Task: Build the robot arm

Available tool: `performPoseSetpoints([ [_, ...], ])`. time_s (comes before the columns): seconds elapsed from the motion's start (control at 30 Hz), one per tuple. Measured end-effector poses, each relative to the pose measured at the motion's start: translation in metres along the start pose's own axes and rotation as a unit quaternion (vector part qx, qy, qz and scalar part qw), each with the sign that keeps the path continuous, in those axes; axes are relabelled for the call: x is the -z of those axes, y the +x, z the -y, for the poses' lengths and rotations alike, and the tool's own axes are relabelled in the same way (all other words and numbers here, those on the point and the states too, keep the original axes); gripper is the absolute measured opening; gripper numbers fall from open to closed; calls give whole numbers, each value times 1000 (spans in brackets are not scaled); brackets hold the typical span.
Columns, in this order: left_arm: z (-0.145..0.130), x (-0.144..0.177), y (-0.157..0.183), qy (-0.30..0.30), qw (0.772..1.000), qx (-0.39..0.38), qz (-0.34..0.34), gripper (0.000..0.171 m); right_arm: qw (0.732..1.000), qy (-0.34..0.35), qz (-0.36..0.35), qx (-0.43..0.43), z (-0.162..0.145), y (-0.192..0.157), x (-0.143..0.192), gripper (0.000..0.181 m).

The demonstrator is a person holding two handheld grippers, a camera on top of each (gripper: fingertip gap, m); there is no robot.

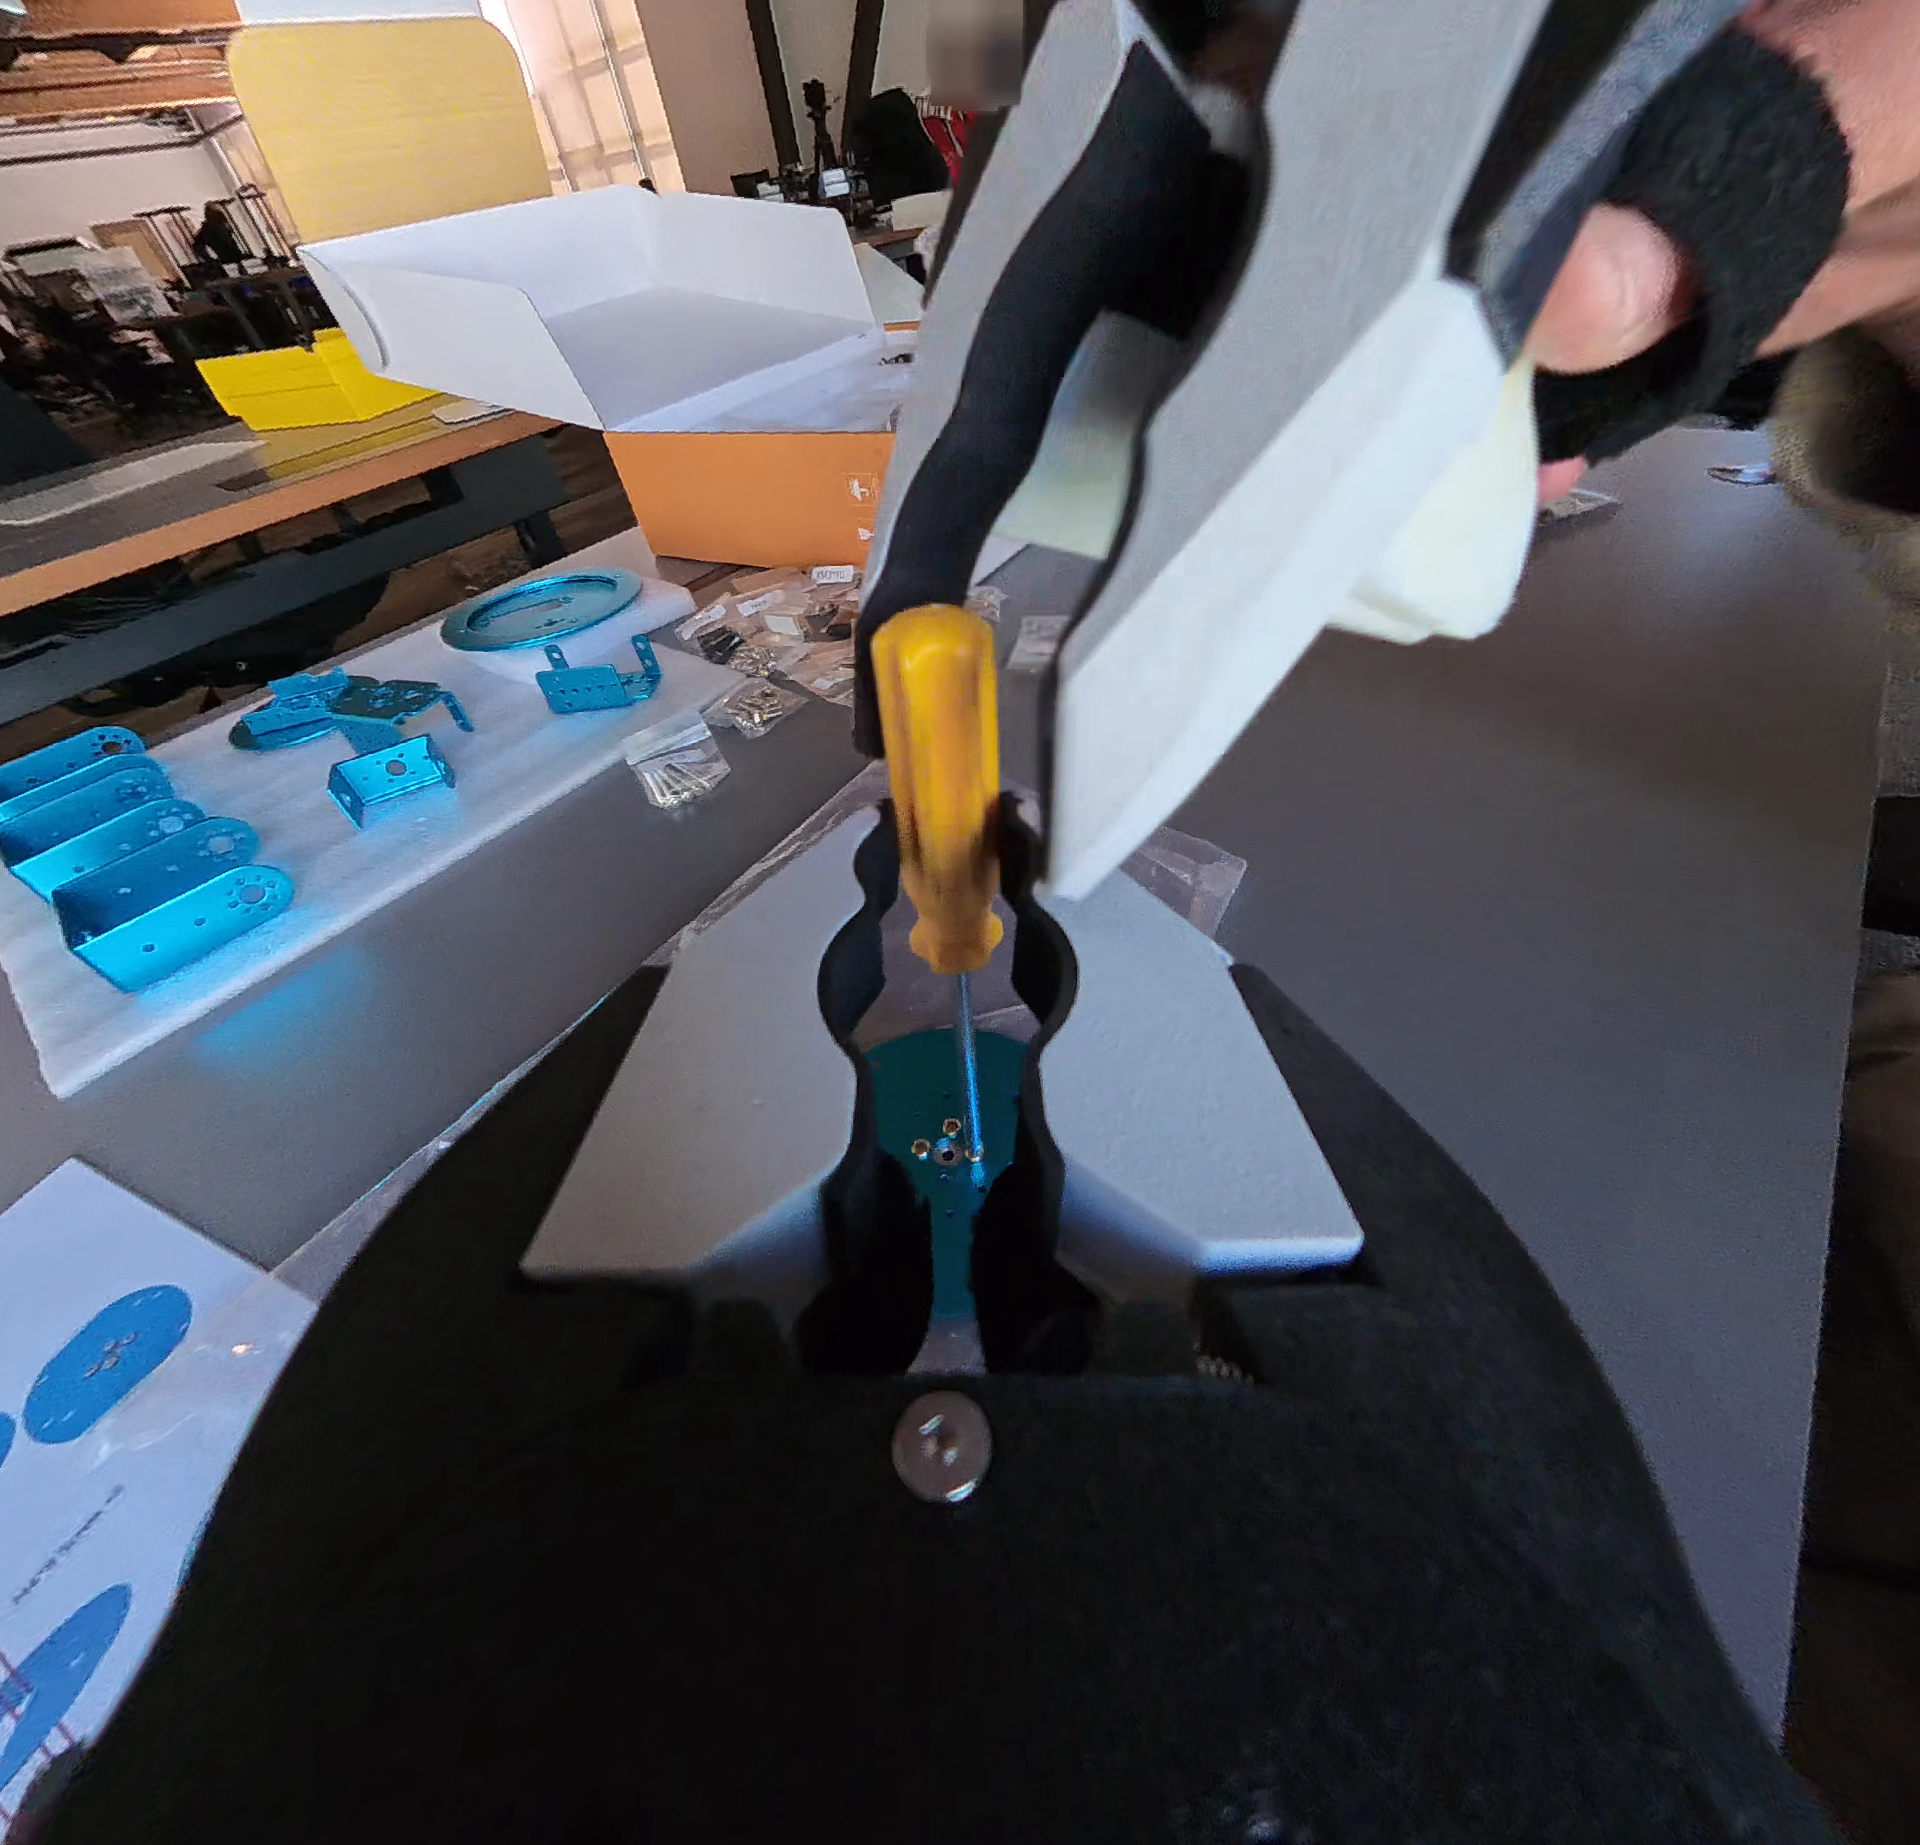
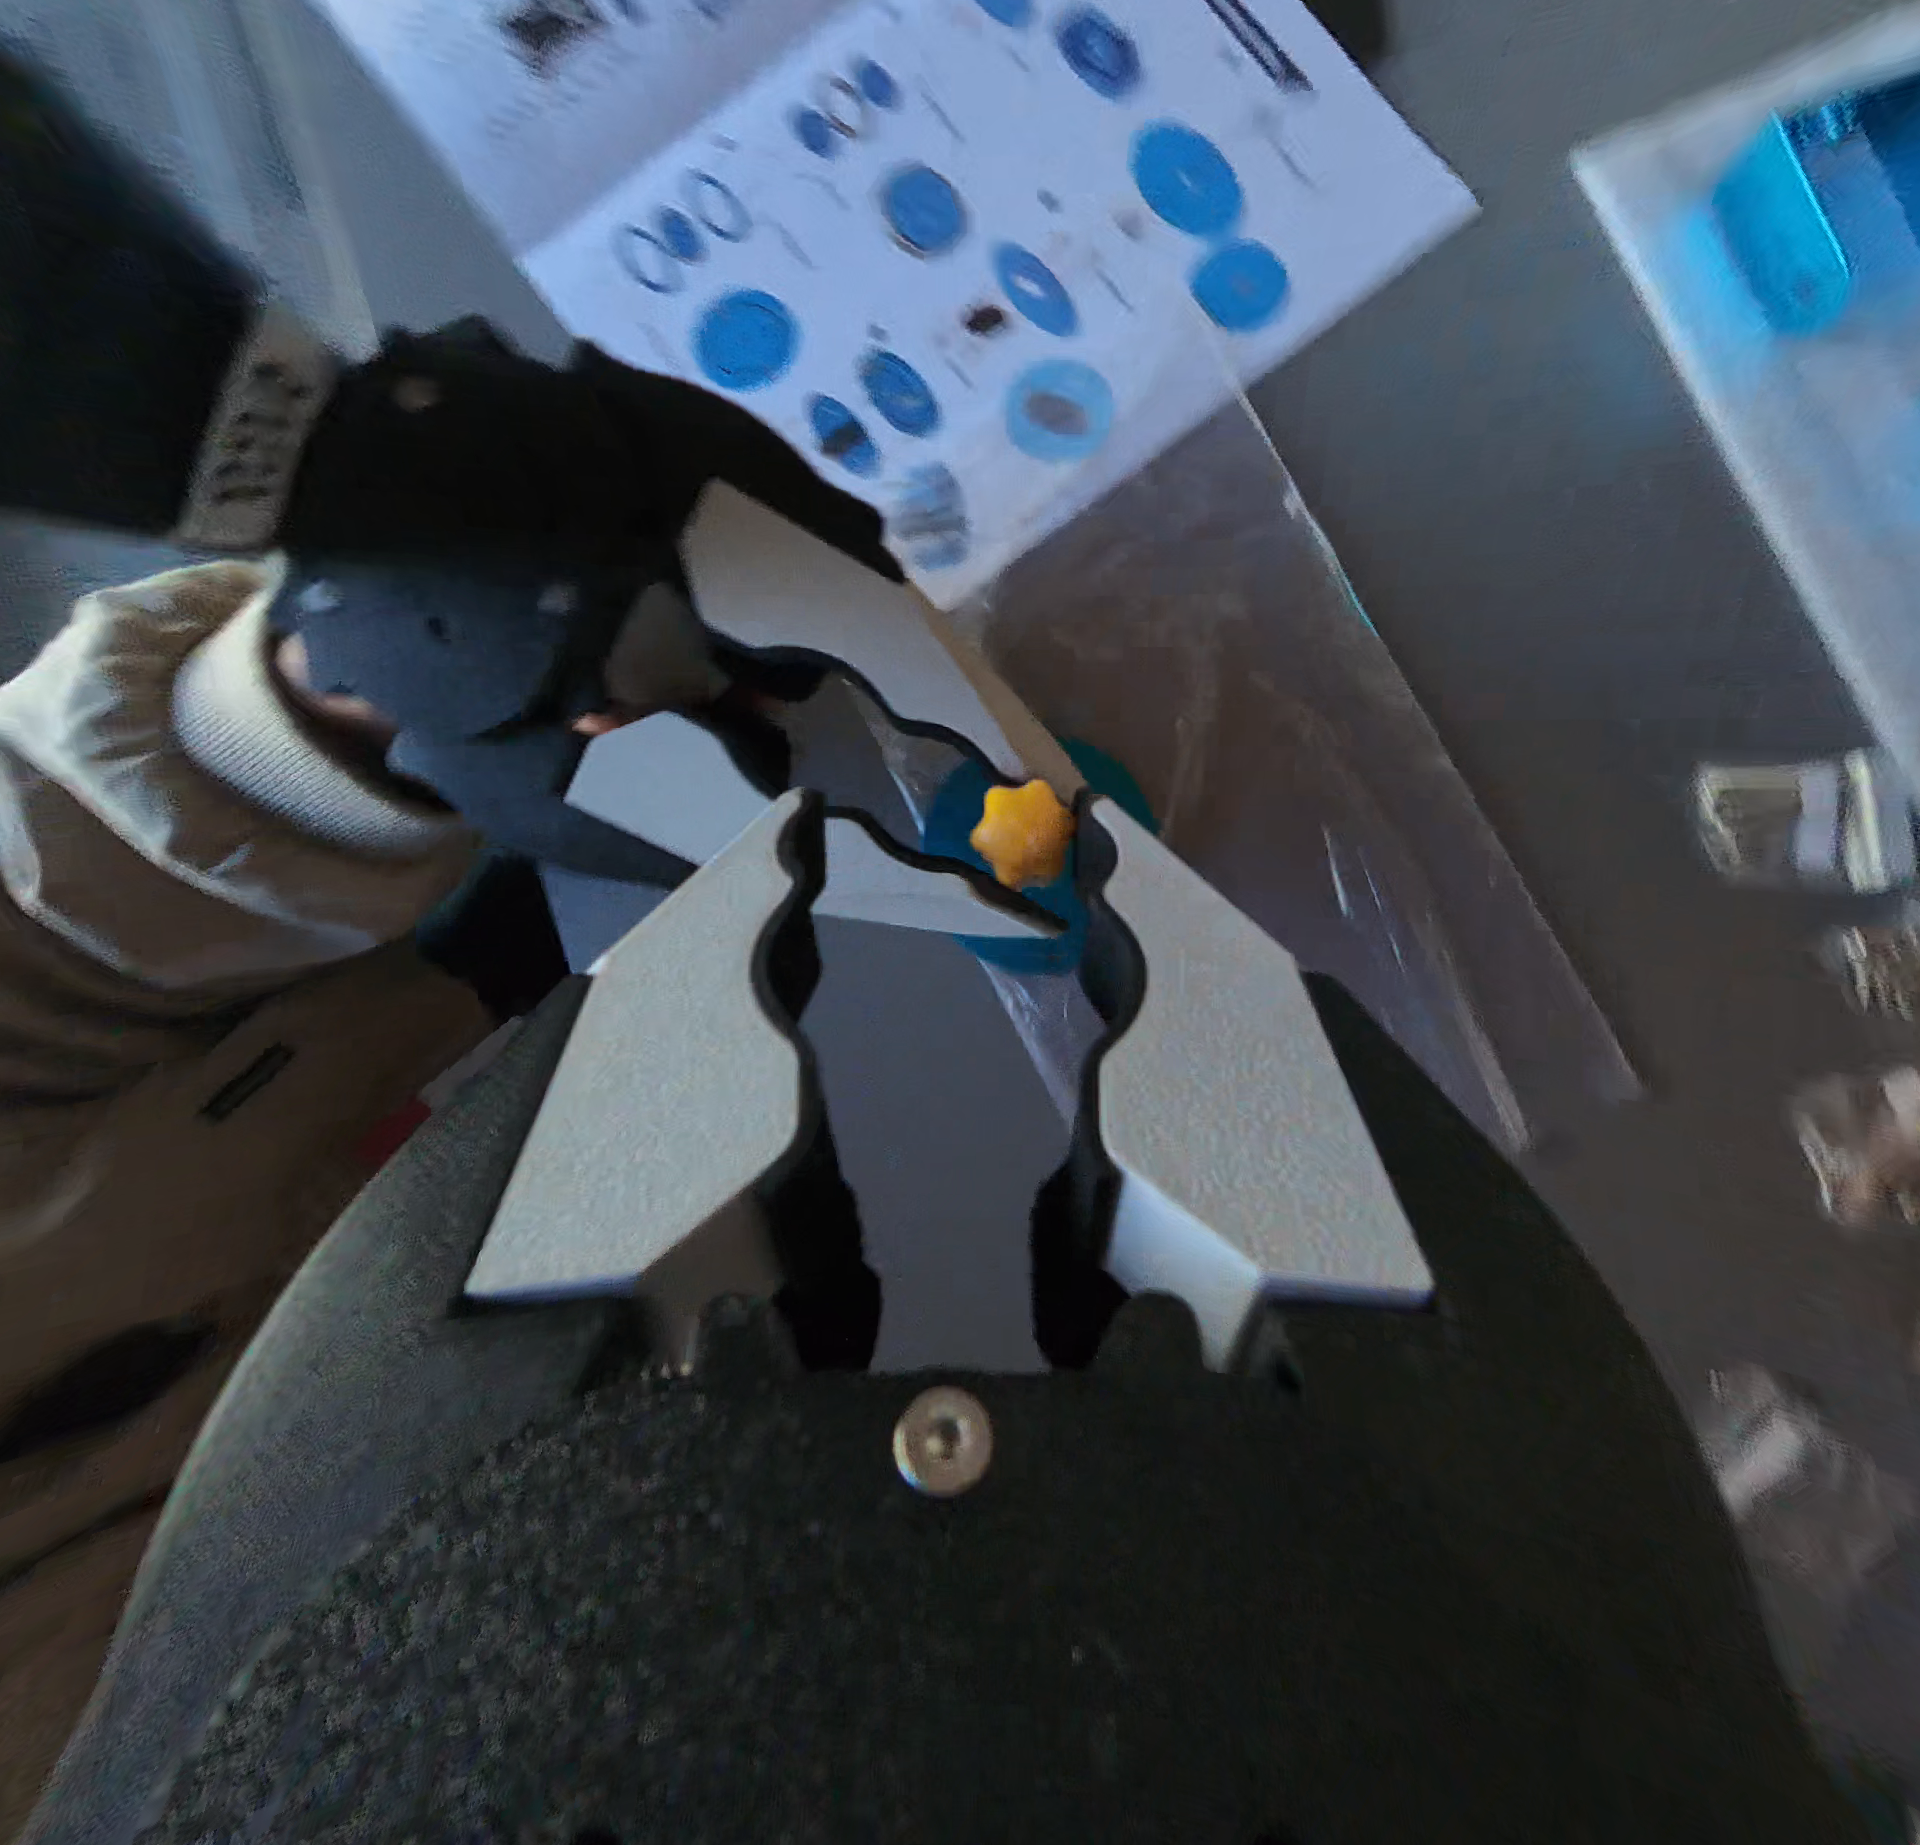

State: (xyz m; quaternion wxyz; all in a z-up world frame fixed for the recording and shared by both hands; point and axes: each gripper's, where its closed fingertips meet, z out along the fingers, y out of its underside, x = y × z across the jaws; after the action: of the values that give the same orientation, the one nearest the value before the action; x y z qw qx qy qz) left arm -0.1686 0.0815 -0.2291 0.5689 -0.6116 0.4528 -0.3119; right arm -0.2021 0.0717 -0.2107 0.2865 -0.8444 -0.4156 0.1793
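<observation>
Left jaws: the left gripper (image 1: 951, 829) is keeping its jaws drawn close with a narrow gap. The blue disc (image 1: 925, 1078) is showing through that gap, and I cannot tell whether anything is being pinched.
Right jaws: the right gripper (image 2: 945, 819) is standing open, wider than the handle. The screwdriver (image 1: 935, 756) is leaning against one finger, not being clamped.
Where the disc is lying: flat under the left fingers, on a clear plastic bag (image 2: 1299, 756), with the driver tip sitting among the small brass screws (image 1: 951, 1125).
Risk, tipping: with the handle only leaning, the driver is likely balancing and could topple sideways.
Risk, slipping: the tip is looking slightly off the screw head, so it may be skating onto the disc face.
Risk, sliding: the bag under the disc is probably giving poor footing, so the disc could be shifting under pressure.
Desk: the grey desk (image 1: 1507, 912) is carrying a white foam sheet (image 1: 343, 860) with blue brackets (image 1: 156, 860) and a blue ring (image 1: 540, 606). It is also carrying small bags of fasteners (image 1: 675, 767), an open orange box (image 1: 727, 496) and a printed sheet (image 2: 987, 237).
Room: a large workshop is stretching behind, with other benches, yellow bins and tripods.
</observation>
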Motion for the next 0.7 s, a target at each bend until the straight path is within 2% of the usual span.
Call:
performPoseSetpoints([
  [0.1,0,0,1,-5,1000,-4,-10,19,980,158,80,92,0,-1,6,52],
  [0.17,0,1,2,-2,1000,-4,-20,19,930,306,95,180,7,3,16,56],
  [0.23,0,4,0,3,1000,2,-29,19,895,394,113,176,8,5,28,35],
  [0.27,0,5,1,7,999,4,-40,19,882,419,131,168,9,5,30,39],
  [0.33,0,7,2,17,998,6,-53,19,879,410,183,159,7,2,22,42],
  [0.4,0,8,4,20,998,9,-67,19,882,392,200,167,9,2,13,43],
  [0.47,0,7,3,17,997,8,-69,19,887,371,204,183,11,-3,7,20],
  [0.5,0,7,1,13,998,6,-64,19,897,354,190,184,13,-1,3,15],
  [0.6,-1,7,-2,5,999,12,-52,19,926,310,168,133,15,2,-1,16],
  [0.7,-7,3,-7,-10,1000,1,-8,19,940,313,79,114,17,12,-2,16],
])
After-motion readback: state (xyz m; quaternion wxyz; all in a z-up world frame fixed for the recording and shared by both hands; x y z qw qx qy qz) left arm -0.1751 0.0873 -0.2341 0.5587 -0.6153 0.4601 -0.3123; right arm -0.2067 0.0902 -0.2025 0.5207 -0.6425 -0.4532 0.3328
